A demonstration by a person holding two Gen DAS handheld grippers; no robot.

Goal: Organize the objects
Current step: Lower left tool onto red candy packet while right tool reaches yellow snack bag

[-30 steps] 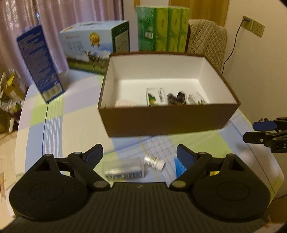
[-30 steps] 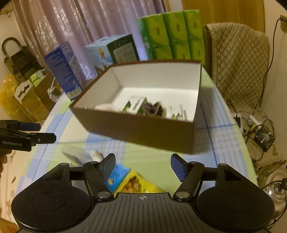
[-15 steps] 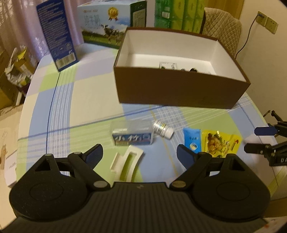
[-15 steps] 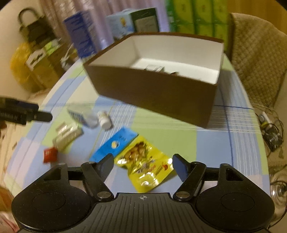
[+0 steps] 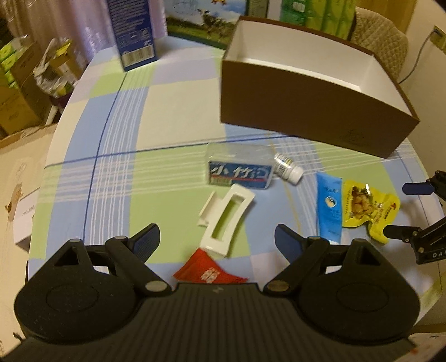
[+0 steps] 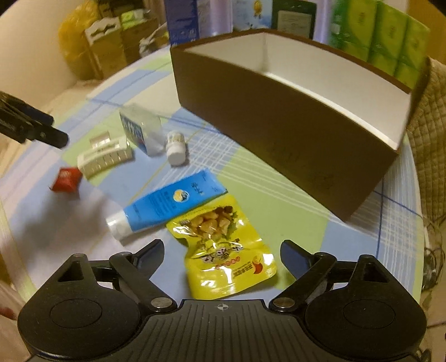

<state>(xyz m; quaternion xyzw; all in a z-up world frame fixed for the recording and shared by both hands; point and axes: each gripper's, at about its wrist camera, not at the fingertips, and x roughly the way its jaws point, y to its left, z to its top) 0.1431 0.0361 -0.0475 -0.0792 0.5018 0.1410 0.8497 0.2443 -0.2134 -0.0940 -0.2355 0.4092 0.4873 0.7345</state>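
A brown box [image 5: 312,111] [image 6: 278,117] with a white inside stands on the checked tablecloth. In front of it lie a clear blue-labelled case [image 5: 239,170] [image 6: 139,131], a small white bottle [image 5: 287,168] [image 6: 175,147], a white hair clip [image 5: 225,220] [image 6: 104,158], a red packet [image 5: 209,270] [image 6: 65,179], a blue tube [image 5: 329,206] [image 6: 167,203] and a yellow snack pouch [image 5: 365,208] [image 6: 223,253]. My left gripper [image 5: 217,239] is open just above the clip and red packet. My right gripper [image 6: 221,253] is open over the yellow pouch.
A blue carton [image 5: 131,30], a printed box [image 5: 206,19] and green tissue packs [image 6: 384,36] stand behind the brown box. A quilted chair [image 5: 379,41] is at the back right. Cardboard boxes [image 5: 16,92] are stacked off the table's left edge.
Both grippers have pulled back and dipped towards the table, so the loose items now fill the views. The box contents have dropped out of sight. Both stay open.
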